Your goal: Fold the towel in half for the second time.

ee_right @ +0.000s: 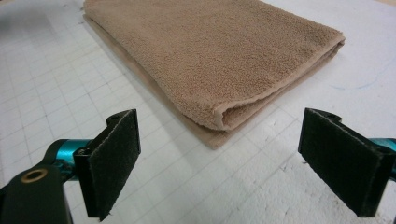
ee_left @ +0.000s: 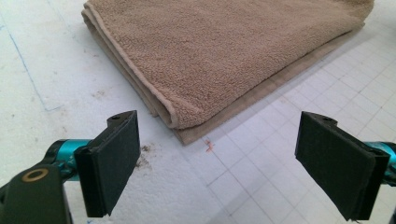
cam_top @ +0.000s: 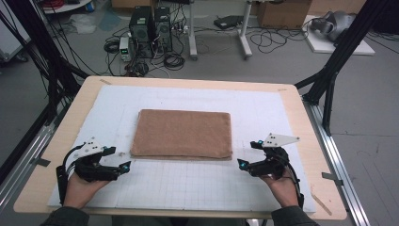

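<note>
A folded brown towel [cam_top: 182, 133] lies flat in the middle of the white gridded mat [cam_top: 197, 188]. My left gripper [cam_top: 117, 160] rests near the towel's near-left corner, a short way off it, with its jaws wide apart and nothing between them. In the left gripper view that corner of the towel [ee_left: 182, 122] sits just ahead of the left gripper [ee_left: 217, 172]. My right gripper [cam_top: 249, 154] stands open by the towel's near-right corner. The right gripper view shows the folded corner of the towel [ee_right: 224, 119] ahead of the right gripper [ee_right: 219, 170].
The mat covers a wooden table [cam_top: 310, 155] with black frame posts [cam_top: 346, 47] at both sides. Computer towers [cam_top: 150, 28], cables and boxes stand on the floor beyond the far edge. A small reddish mark [ee_left: 208, 145] is on the mat by the towel corner.
</note>
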{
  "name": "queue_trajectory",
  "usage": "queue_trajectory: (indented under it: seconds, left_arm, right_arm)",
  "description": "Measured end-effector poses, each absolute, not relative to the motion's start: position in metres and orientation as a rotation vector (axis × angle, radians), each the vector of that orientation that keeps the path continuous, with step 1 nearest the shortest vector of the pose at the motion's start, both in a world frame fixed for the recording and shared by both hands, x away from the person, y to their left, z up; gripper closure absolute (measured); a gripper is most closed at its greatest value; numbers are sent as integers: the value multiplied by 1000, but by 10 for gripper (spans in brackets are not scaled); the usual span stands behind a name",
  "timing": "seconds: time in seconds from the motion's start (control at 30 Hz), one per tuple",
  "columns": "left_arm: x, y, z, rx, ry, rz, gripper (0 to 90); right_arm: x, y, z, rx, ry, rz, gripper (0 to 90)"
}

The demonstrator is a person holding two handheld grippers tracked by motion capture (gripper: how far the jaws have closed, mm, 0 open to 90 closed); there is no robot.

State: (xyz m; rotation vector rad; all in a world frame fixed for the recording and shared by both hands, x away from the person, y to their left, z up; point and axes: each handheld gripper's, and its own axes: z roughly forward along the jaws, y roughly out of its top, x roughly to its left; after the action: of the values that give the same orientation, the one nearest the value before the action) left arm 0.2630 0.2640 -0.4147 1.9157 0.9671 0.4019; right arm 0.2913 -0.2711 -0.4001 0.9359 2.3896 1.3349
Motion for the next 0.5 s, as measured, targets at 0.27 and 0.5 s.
queue_trajectory:
  seconds: [0.27, 0.5]
  left_arm:
    - [255, 269, -413, 1908, 970, 407, 106]
    - [247, 272, -414, 1914, 962, 410, 99]
  right_arm:
    - [281, -277, -400, 933, 2377, 1325, 120]
    - [272, -284, -400, 946, 2366, 1316, 120]
